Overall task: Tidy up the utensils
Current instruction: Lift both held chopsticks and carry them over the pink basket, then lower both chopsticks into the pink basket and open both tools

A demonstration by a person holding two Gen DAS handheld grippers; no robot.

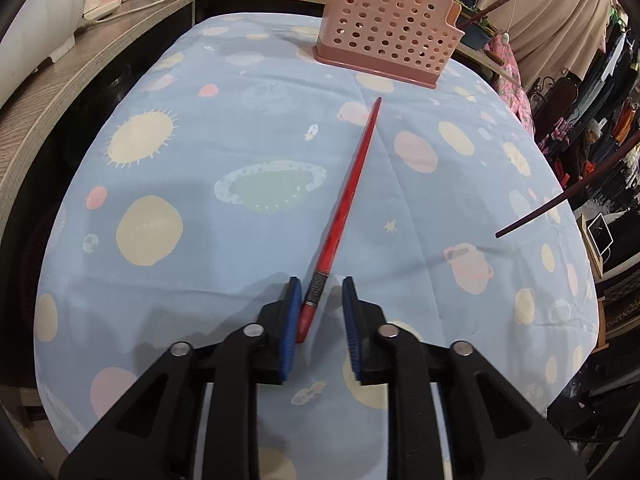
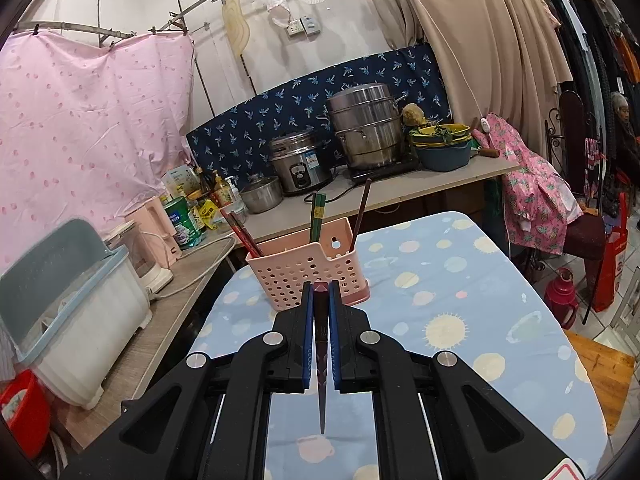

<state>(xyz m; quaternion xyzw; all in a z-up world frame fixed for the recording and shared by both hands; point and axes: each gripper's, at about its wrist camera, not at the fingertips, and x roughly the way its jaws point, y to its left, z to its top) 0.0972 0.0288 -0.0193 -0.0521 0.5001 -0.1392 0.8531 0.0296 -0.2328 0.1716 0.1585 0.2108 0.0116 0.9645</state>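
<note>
Fingers on my left gripper stand spread, blue pads either side of the red chopstick, whose thick end lies between them on the tablecloth. I cannot tell whether the left pad touches it. That chopstick is glossy red with a dark patterned band near its butt, and it tapers to a fine tip pointing at the pink basket. Its tip stops short of the basket's darker base.

On my right gripper the fingers are pressed onto a dark chopstick, which runs along the gap between the pads, its thin tip pointing back toward the camera and its blunt, reddish end showing at the fingertips. In the left view this same stick hangs in the air over the cloth's right side.

Beyond it, the perforated pink basket stands upright on the pale-blue planet-print cloth. It holds a green pair, a red-and-dark pair leaning left, and one brown stick at the right.

Farther back, a counter carries a rice cooker and stacked steel pots.
</note>
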